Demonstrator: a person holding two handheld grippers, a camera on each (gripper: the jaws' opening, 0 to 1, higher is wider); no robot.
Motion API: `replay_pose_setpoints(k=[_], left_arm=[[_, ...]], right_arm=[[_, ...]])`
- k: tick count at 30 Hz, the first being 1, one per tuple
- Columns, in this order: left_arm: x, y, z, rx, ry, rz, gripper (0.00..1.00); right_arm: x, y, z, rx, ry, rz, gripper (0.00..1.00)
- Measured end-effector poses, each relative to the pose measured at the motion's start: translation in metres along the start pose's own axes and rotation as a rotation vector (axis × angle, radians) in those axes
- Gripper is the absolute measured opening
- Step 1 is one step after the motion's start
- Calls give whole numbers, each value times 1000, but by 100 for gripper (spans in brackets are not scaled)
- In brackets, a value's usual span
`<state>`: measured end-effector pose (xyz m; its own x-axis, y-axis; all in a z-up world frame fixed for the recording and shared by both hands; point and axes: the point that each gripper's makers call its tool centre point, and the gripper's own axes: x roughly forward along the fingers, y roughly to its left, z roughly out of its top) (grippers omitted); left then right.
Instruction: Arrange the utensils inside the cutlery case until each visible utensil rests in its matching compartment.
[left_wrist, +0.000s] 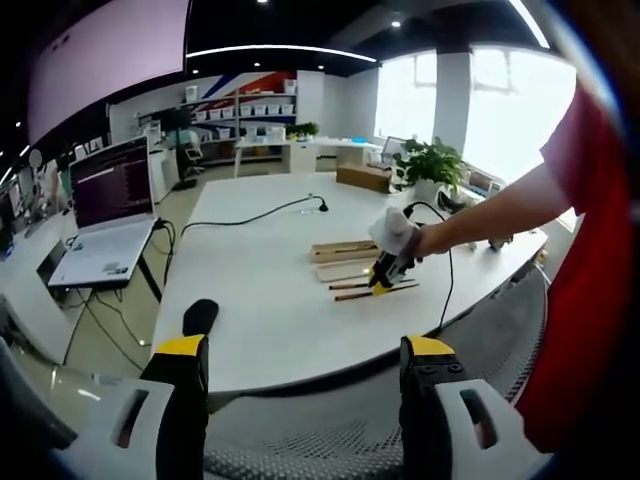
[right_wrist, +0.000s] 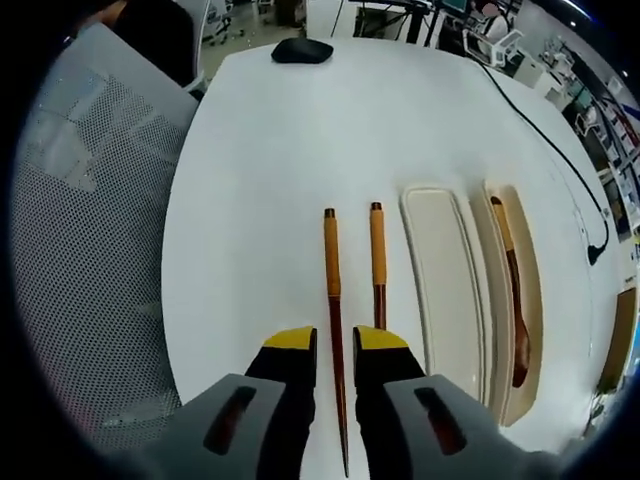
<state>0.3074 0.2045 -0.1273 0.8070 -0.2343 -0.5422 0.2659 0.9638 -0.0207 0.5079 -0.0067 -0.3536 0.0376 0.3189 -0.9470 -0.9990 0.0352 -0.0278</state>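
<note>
no readable text, labels or numbers

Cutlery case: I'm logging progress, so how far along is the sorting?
Done: a wooden spoon lies in one compartment of the cutlery case. In hand: the right gripper straddles one chopstick on the table, not visibly lifted. Left: both it and the second chopstick lie outside; the middle compartment is empty. The left gripper is open.
</note>
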Motion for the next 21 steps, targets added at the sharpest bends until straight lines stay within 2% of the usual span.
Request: replay_pose_setpoints(k=[13, 21], left_arm=[[1, 1, -1, -12, -1, 0, 81], [0, 3, -2, -24, -8, 8, 81]], right_arm=[[7, 5, -1, -10, 45, 25, 14], [8, 1, -1, 6, 75, 37, 10]])
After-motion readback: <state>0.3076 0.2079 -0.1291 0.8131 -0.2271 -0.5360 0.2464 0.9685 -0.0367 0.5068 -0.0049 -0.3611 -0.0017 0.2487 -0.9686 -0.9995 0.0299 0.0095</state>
